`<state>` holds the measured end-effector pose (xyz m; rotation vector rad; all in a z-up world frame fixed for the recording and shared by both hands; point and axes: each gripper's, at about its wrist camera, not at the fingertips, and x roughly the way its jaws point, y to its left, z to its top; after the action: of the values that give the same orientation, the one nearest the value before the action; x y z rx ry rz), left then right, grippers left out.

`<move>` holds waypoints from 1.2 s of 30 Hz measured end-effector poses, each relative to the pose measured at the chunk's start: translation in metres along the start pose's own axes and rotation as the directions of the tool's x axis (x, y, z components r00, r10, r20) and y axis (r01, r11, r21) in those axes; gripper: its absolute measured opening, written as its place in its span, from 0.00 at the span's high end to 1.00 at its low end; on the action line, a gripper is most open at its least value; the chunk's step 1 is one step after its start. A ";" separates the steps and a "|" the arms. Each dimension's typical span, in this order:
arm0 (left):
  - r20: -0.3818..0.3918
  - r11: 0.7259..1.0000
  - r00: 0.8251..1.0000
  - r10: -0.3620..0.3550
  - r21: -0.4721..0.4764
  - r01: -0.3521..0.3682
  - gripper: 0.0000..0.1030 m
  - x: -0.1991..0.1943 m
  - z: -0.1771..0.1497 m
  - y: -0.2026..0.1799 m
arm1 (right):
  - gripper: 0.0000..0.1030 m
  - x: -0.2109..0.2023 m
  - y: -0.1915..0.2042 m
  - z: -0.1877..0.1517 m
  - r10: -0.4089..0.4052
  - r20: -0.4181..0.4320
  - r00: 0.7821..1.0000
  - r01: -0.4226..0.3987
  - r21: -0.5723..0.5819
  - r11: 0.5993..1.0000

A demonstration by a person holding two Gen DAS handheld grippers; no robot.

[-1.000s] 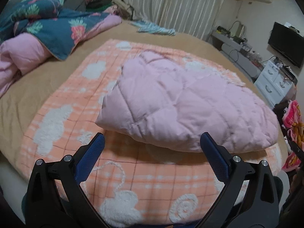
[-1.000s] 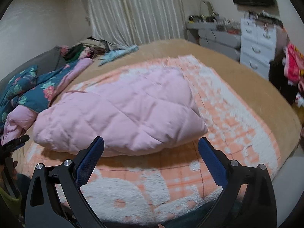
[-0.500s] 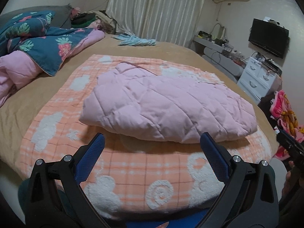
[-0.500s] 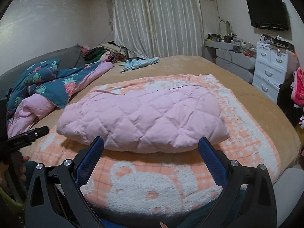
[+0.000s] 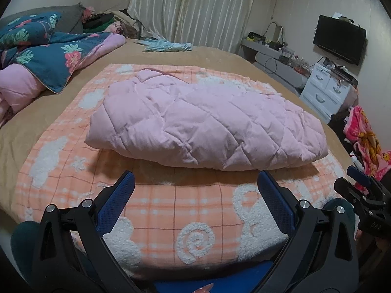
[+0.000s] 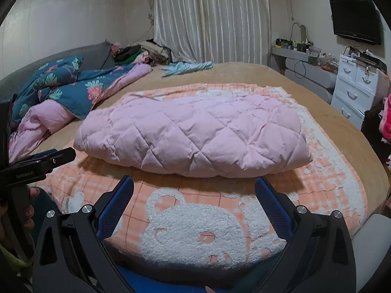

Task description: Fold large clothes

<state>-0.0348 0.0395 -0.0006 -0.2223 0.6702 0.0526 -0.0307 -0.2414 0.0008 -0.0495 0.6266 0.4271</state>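
Both claws are spread wide and hold nothing. Ahead of the left gripper (image 5: pixel 195 179) a strip of bare orange plaid blanket (image 5: pixel 156 202) lies free — then the folded pink quilted coat (image 5: pixel 207 122) blocks the way. The right gripper (image 6: pixel 194 184) faces the same bulk; open blanket passes right of it.

The left gripper (image 6: pixel 39 168) reads "GenRobot.AI" on its side.
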 end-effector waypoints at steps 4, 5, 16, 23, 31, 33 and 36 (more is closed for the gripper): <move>-0.009 1.000 1.000 0.005 0.003 -0.005 0.09 0.003 0.000 0.000 | 0.04 0.003 0.001 0.000 0.009 -0.012 1.000 -0.009 -0.005 1.000; -0.014 1.000 1.000 0.009 0.003 -0.009 0.09 0.004 0.000 0.000 | 0.04 0.004 0.002 -0.001 0.011 -0.013 1.000 -0.011 -0.006 1.000; -0.024 0.999 0.999 0.032 0.025 -0.031 0.09 0.003 -0.002 0.000 | 0.04 0.005 0.001 -0.001 0.008 -0.008 1.000 -0.008 -0.007 1.000; -0.022 0.999 1.000 0.020 0.034 -0.020 0.09 0.001 -0.002 -0.004 | 0.04 0.003 0.002 -0.001 0.001 -0.005 1.000 -0.002 -0.013 1.000; -0.022 0.999 1.000 0.013 0.033 -0.012 0.09 0.002 -0.002 -0.005 | 0.04 -0.001 0.003 0.000 -0.003 0.003 1.000 0.003 -0.017 1.000; -0.024 0.999 1.000 0.018 0.034 -0.018 0.09 0.002 -0.003 -0.005 | 0.04 0.000 0.004 0.001 -0.003 0.001 1.000 0.003 -0.015 1.000; -0.024 0.999 1.000 0.018 0.035 -0.017 0.09 0.002 -0.003 -0.006 | 0.04 -0.001 0.005 0.001 -0.001 -0.001 1.000 0.001 -0.017 1.000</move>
<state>-0.0343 0.0333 -0.0028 -0.1840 0.6964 0.0554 -0.0323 -0.2370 0.0027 -0.0661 0.6236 0.4313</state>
